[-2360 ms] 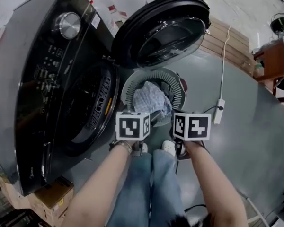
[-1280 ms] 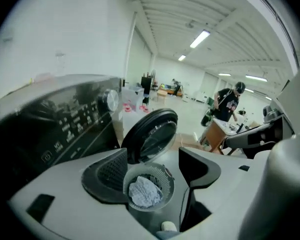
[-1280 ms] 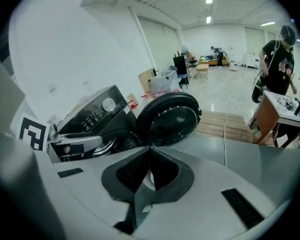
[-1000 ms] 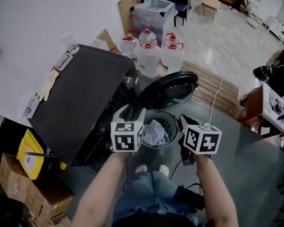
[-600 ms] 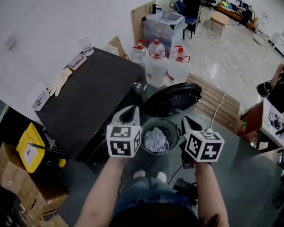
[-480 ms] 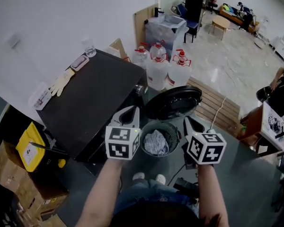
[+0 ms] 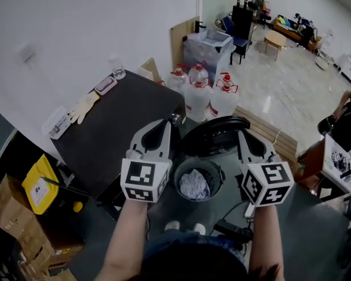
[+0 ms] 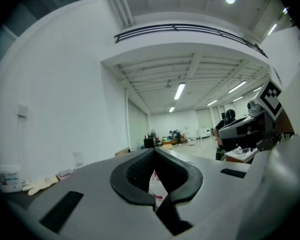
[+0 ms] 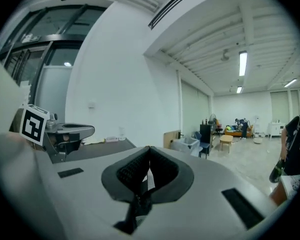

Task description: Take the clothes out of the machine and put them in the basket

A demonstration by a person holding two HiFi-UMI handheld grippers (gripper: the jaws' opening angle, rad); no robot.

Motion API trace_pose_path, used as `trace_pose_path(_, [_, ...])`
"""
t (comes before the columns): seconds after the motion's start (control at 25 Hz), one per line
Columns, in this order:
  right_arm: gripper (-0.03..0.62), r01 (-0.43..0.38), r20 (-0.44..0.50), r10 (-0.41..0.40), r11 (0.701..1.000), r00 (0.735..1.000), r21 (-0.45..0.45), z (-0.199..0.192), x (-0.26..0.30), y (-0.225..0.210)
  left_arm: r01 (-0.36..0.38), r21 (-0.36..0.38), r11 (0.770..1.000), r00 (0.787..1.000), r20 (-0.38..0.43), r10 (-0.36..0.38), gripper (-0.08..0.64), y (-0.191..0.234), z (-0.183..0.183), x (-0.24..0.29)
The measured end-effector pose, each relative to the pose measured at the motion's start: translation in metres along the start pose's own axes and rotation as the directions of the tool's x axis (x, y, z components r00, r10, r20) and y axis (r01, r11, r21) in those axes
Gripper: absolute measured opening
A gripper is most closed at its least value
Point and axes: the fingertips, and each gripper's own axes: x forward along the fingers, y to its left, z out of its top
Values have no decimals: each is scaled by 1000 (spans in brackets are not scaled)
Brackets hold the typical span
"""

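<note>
Left gripper point(image 8: 153, 150): fingers together, nothing between them. Right gripper point(image 9: 149, 148): same, fingers closed on nothing. Both are held about level and side by side, with a clear gap between them.

Clothes point(image 7: 194, 184) lie bunched in the basket point(image 7: 218, 179), on the floor below that gap. Neither gripper touches them.

Edges: the machine point(image 7: 123, 127) stands just left of the basket. Its open door point(image 7: 213, 136) hangs over the basket's far rim. In the head view the left gripper overlaps the machine's front corner. Water jugs point(image 7: 200, 89) stand behind the door, and a wooden pallet point(image 7: 275, 134) lies to its right. There is open grey floor to the right of the right gripper.

Versus 2.4 s ago: both grippers were low at the basket rim, and now they are raised well above it. The view has pulled back, so the basket looks small. The cloth is in the basket and the door is open in both.
</note>
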Motion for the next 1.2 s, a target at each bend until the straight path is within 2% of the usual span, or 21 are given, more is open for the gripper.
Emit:
trace_pose_path(0.16, [-11, -9, 91, 17, 996, 996, -86, 34, -8, 7, -10, 38, 999, 997, 79, 7, 3, 11, 34, -6])
trace_pose_path(0.44, [-11, 8, 173, 37, 967, 984, -255, 81, -20, 30, -56, 132, 990, 979, 200, 28, 3, 33, 90, -30])
trace_pose_path(0.64, [-11, 29, 206, 20, 973, 978, -229, 95, -29, 38, -68, 146, 987, 968, 251, 29, 3, 40, 107, -43])
trace_pose_path(0.8, [-9, 39, 249, 7, 983, 968, -179, 102, -40, 33, -104, 179, 978, 968, 243, 59, 3, 49, 106, -43])
trace_pose_path(1.0, [-9, 98, 266, -24, 957, 964, -272, 106, -49, 25, -144, 201, 969, 965, 244, 92, 3, 53, 107, -46])
trace_pose_path(1.08, [-9, 119, 290, -35, 954, 956, -276, 112, -55, 25, -164, 223, 961, 963, 248, 107, 5, 52, 110, -48])
trace_pose_path(1.2, [-9, 140, 306, -52, 953, 951, -270, 118, -62, 25, -156, 240, 958, 962, 257, 93, 5, 48, 114, -50])
